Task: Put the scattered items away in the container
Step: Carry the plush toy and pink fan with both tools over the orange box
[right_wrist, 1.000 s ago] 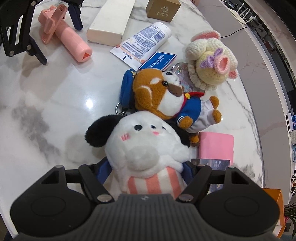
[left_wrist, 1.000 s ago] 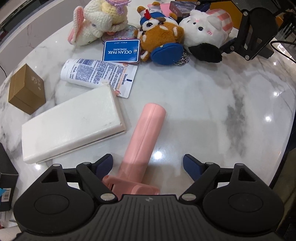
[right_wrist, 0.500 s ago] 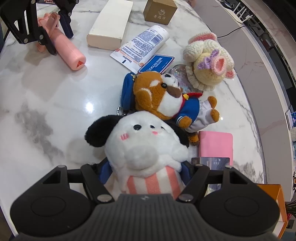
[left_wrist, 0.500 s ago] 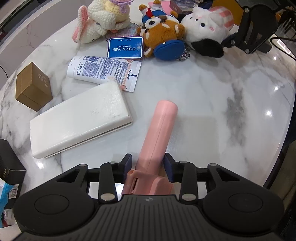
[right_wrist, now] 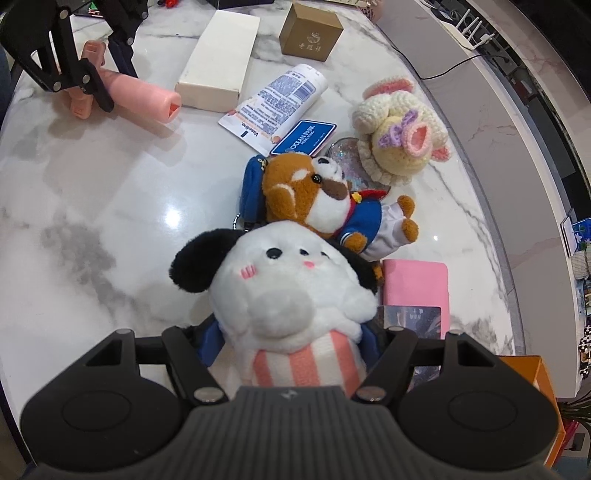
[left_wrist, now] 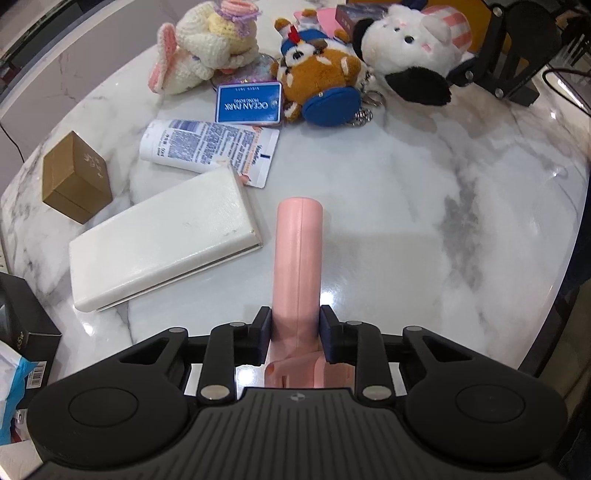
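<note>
My left gripper point(left_wrist: 295, 328) is shut on a pink handheld device point(left_wrist: 298, 258) and holds it clear of the marble table point(left_wrist: 406, 206); the device also shows in the right wrist view point(right_wrist: 142, 96). My right gripper point(right_wrist: 291, 339) is shut on a white plush dog point(right_wrist: 284, 291) with black ears and pink stripes; the dog also shows in the left wrist view point(left_wrist: 410, 48). Scattered nearby are a brown plush dog point(right_wrist: 317, 199), a crocheted bunny point(right_wrist: 399, 136), a lotion tube point(right_wrist: 284, 99), a blue card point(right_wrist: 304, 138) and a white box point(right_wrist: 218, 59).
A gold cube box point(right_wrist: 310, 31) stands at the far side. A pink notebook point(right_wrist: 415, 284) and a dark card point(right_wrist: 413, 319) lie by the white dog. An orange box point(right_wrist: 543, 398) sits at the lower right. A black box point(left_wrist: 22, 317) stands at the left edge.
My left gripper has shut on the pink device, straightened it and lifted it off the table. My right gripper has kept hold of the white dog and risen a little.
</note>
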`<state>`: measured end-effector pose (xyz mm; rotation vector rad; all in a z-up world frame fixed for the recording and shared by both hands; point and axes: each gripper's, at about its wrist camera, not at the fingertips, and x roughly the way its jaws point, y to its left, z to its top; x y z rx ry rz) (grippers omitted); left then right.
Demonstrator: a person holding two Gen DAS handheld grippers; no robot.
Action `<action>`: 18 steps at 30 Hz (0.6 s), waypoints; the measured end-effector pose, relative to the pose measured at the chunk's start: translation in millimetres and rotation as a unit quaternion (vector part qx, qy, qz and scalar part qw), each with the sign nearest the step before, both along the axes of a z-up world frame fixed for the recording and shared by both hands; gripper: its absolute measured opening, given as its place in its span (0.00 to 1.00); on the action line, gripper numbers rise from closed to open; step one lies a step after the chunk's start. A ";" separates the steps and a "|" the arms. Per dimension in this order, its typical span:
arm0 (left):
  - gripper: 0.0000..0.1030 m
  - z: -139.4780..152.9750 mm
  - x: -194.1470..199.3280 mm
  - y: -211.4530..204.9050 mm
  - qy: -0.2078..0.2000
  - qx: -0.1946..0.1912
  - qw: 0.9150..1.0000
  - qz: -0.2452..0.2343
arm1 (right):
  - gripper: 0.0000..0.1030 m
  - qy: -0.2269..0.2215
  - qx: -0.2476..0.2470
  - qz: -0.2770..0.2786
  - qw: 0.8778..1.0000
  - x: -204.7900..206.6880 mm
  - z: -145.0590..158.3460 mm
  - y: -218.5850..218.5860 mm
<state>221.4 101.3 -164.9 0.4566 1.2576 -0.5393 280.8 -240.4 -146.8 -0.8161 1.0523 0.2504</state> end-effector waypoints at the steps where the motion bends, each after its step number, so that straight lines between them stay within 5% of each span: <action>1: 0.30 2.7 -0.2 0.4 -0.004 -0.003 1.000 0.004 | 0.70 -0.001 -0.001 0.000 1.000 -1.4 1.2 0.6; 18: 0.30 73.6 -10.5 -7.2 -0.067 -0.011 0.997 0.027 | 0.70 -0.056 -0.008 -0.011 0.998 -33.7 51.7 4.2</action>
